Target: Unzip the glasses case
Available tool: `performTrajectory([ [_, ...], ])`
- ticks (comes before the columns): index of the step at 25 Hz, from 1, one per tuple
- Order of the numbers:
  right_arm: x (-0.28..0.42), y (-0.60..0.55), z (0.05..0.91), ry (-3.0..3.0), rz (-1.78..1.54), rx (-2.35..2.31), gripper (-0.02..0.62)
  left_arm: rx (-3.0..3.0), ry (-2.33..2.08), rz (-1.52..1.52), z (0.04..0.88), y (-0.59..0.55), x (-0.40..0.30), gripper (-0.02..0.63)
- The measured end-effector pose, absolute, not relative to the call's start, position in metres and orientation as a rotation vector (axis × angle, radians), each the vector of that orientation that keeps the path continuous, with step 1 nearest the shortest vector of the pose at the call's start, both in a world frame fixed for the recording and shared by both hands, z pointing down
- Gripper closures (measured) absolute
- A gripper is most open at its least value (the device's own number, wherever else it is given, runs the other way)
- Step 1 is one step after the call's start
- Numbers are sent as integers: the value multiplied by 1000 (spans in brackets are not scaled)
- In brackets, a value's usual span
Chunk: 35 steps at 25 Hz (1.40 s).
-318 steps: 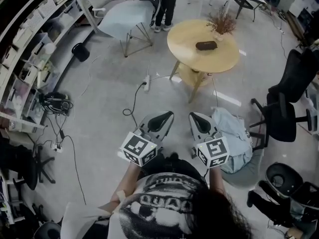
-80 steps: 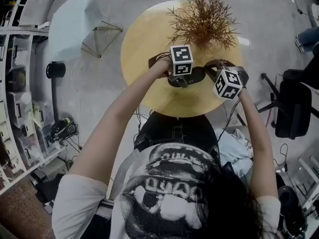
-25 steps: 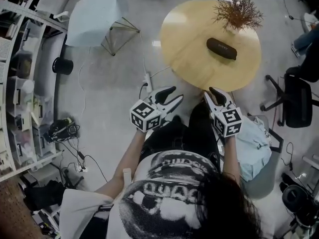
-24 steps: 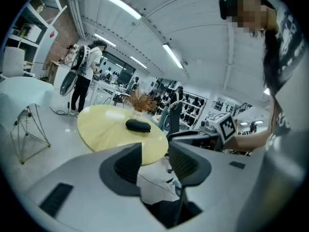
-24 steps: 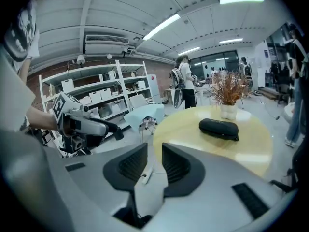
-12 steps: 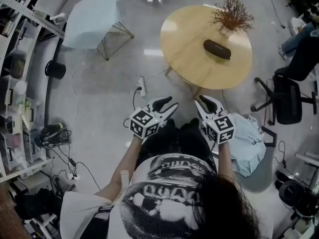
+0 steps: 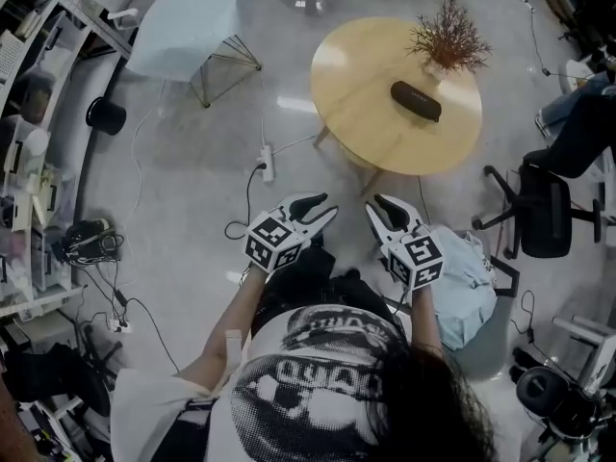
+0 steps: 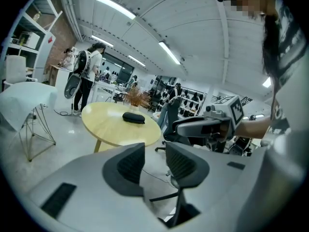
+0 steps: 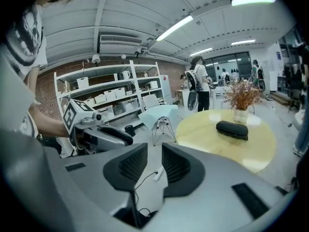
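The black glasses case [image 7: 416, 101] lies closed on the round wooden table [image 7: 366, 94], beside a vase of dried twigs. Both grippers hang over the floor close to the person's body, well short of the table. My left gripper [image 7: 320, 207] is open with a narrow gap and nothing between its pads [image 8: 129, 164]. My right gripper [image 7: 383, 210] is also open and empty. From the left gripper view the case [image 8: 133, 117] is far ahead on the table [image 8: 106, 127]. The right gripper view shows the case [image 9: 231, 129] at right, far beyond the jaws [image 9: 154, 161].
Dried twigs in a vase [image 7: 448, 38] stand behind the case. A pale blue chair [image 7: 188, 22] is at far left, with a power strip and cable [image 7: 267, 165] on the floor. A black office chair [image 7: 544, 210] and a blue cloth heap [image 7: 464, 277] are at right. Shelving [image 7: 29, 114] lines the left wall.
Three seconds ago both grippers were at the case on the table; now they are drawn back over the floor. Over the last second the table has receded further and the left jaws have narrowed.
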State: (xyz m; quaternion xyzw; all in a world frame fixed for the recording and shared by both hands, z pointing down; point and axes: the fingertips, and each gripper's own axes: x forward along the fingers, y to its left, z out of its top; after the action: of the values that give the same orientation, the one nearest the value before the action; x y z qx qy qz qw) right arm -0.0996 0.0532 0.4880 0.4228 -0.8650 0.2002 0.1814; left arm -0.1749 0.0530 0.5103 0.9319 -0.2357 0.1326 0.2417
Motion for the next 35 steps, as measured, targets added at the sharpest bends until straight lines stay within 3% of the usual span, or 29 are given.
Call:
performTrajectory([
  [13, -48, 149, 459, -2528, 474, 1179, 595, 2549, -770, 301, 482, 151, -107, 526],
  [35, -44, 213, 452, -2638, 386, 1052, 597, 2591, -826, 332, 469, 232, -84, 554],
])
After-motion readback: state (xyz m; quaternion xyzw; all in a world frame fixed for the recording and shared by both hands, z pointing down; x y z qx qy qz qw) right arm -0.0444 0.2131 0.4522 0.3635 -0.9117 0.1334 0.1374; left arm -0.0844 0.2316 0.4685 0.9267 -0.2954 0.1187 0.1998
